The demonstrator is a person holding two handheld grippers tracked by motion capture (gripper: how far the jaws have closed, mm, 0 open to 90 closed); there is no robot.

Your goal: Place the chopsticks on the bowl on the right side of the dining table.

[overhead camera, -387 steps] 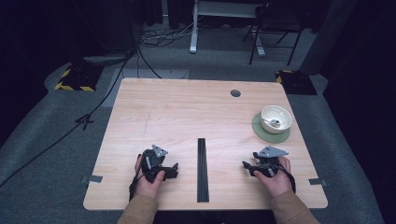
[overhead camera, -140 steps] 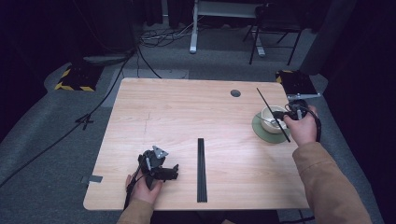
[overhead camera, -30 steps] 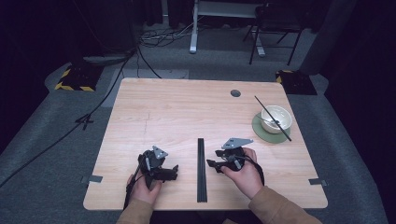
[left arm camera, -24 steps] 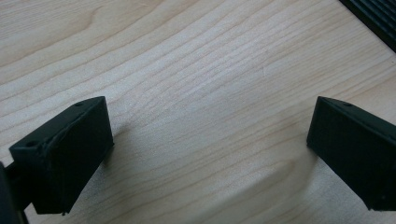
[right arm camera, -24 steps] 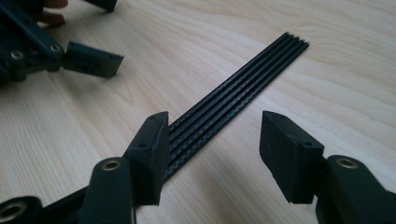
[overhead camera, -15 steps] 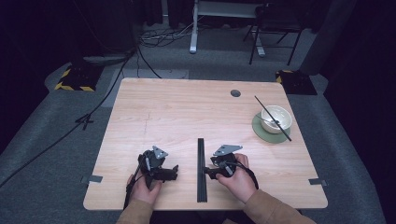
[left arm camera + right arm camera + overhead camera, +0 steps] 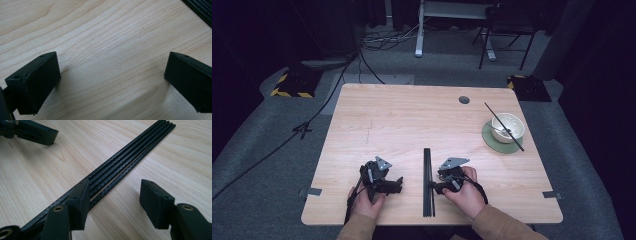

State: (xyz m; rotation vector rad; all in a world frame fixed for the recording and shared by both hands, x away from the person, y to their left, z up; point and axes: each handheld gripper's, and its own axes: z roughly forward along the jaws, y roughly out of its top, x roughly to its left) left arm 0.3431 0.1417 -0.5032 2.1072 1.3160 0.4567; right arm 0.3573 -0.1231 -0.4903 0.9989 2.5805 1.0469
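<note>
Several thin black rods lie side by side in the front middle of the wooden table. Just right of them my right gripper is low and open; in the right gripper view its left finger sits over the rods and the right finger stands on bare wood beside them. Nothing is gripped. My left gripper rests left of the rods, wide open over bare wood. One more black rod leans in a white bowl on a green mat.
The bowl and mat stand near the table's right edge. A round cable hole lies at the back. The other gripper's jaw shows at the top left of the right gripper view. Cables, a desk frame and a chair stand on the floor beyond.
My right gripper has moved left and down to the rods, and its jaws now straddle the outer ones. The left gripper has stayed put.
</note>
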